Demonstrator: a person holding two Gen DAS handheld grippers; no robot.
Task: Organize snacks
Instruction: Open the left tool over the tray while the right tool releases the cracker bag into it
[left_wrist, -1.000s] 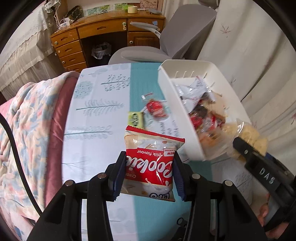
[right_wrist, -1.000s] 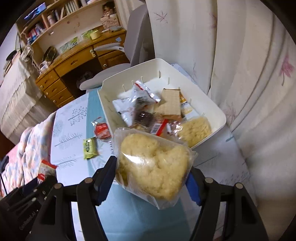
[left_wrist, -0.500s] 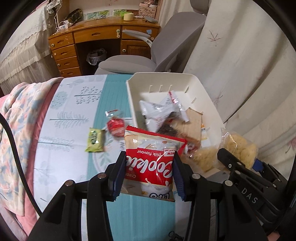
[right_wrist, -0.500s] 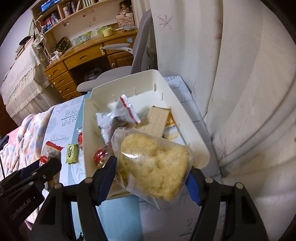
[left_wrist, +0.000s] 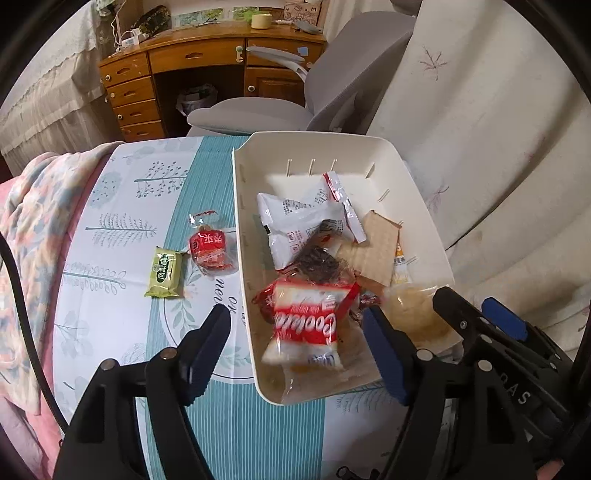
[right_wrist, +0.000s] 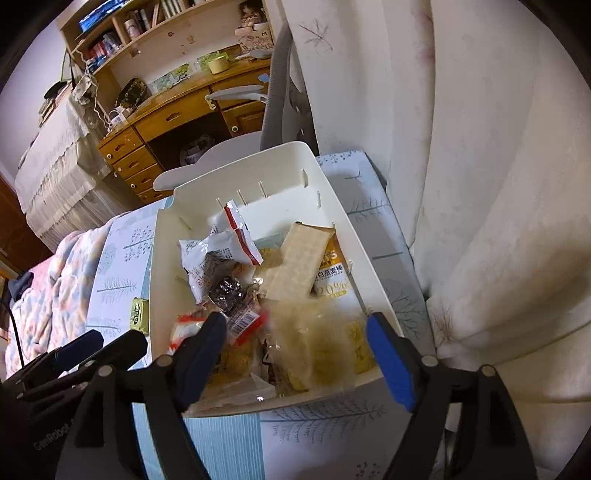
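Left claw (left_wrist: 295, 347): you have spread it wide since half a second ago; nothing sits between its pads now.
Cookie packet (left_wrist: 308, 325): released; motion-blurred, dropping or just landed at the 6 o'clock end of the white bin (left_wrist: 242, 221).
Right claw (right_wrist: 295, 350): also opened; the pads stand clear of the load.
Rice-cake bag (right_wrist: 314, 343): let go, blurred, lying at the bin's 5 o'clock corner beside the yellow packet (right_wrist: 334, 275).
Meaning for task: two more snacks are binned; your claws are free for the next pick.
Remaining on counter (left_wrist: 122, 229): green packet (left_wrist: 166, 271) and red packet (left_wrist: 210, 249), side by side at 9 o'clock of the bin, outside its wall.
Already in bin: white wrappers (left_wrist: 295, 221), dark sweet (left_wrist: 319, 260), cracker slab (left_wrist: 373, 243).
Hard to read: whether either released item has settled cannot be told through the blur.
Hidden: the bin's near floor, covered by the pile and by claw fingers (right_wrist: 201, 360); the lower layers of snacks cannot be counted.
Cut off: the counter's near edge lies behind the claw bodies.
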